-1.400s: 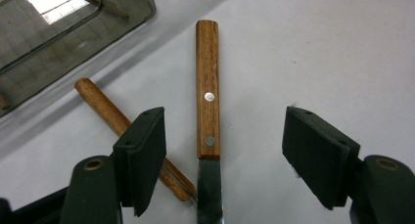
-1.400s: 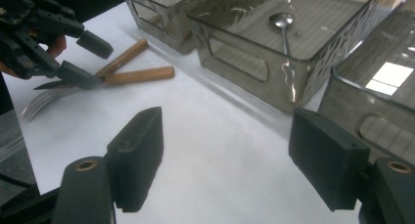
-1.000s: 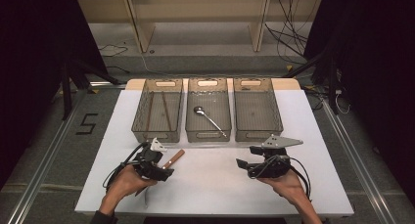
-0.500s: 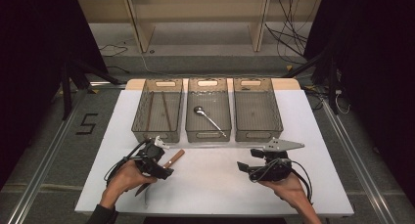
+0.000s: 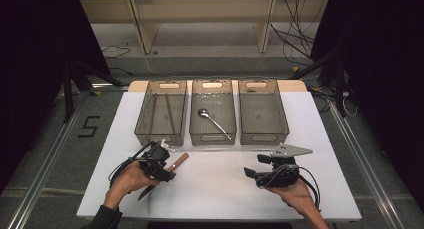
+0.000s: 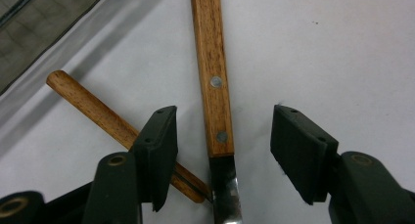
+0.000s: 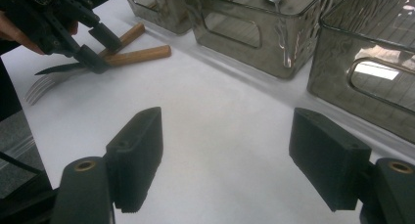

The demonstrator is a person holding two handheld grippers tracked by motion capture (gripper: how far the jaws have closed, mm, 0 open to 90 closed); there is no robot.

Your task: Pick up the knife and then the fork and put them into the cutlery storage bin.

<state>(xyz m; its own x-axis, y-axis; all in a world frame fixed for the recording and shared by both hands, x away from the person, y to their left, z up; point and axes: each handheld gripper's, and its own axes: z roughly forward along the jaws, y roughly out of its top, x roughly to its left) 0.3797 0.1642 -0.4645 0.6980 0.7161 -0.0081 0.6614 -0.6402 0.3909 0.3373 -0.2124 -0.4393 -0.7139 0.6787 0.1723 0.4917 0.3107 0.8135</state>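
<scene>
Knife (image 6: pixel 213 82): wooden handle with two rivets, lying flat on the white counter (image 5: pixel 220 189), directly between the pads of the left tongs (image 6: pixel 222 150). The blade (image 6: pixel 226 194) runs back under the tongs' body. The left tongs' jaws have just been closing around the handle; a gap is visible on both sides, so no grip is made yet. In the high view the left tongs (image 5: pixel 161 165) are seen over the handle (image 5: pixel 178 162).

Fork: its wooden handle (image 6: pixel 93 109) lies crossed under the knife, passing beneath the left-hand pad (image 6: pixel 159 155); tines (image 7: pixel 41 89) point away past the left tongs, toward the counter's near edge. Judged at risk of being nudged or caught when the pads meet.

Right tongs (image 7: pixel 225 155): jaws apart, nothing between them, held over bare counter well to the side of the knife; also seen in the high view (image 5: pixel 272 171).

Ahead of both tongs, three mesh trays stand in a row. Left tray (image 5: pixel 161 134): two thin dark sticks, possibly chopsticks, not resolved. Middle tray (image 5: pixel 213 137): one spoon (image 5: pixel 212 120). Right tray (image 5: pixel 263 136): appears empty.

Progress, judged: sorting of cutlery into trays partly done. Spoon and sticks placed. Knife and fork left on the counter; knife pickup in hand, grip not completed, lift and placing outstanding.
</scene>
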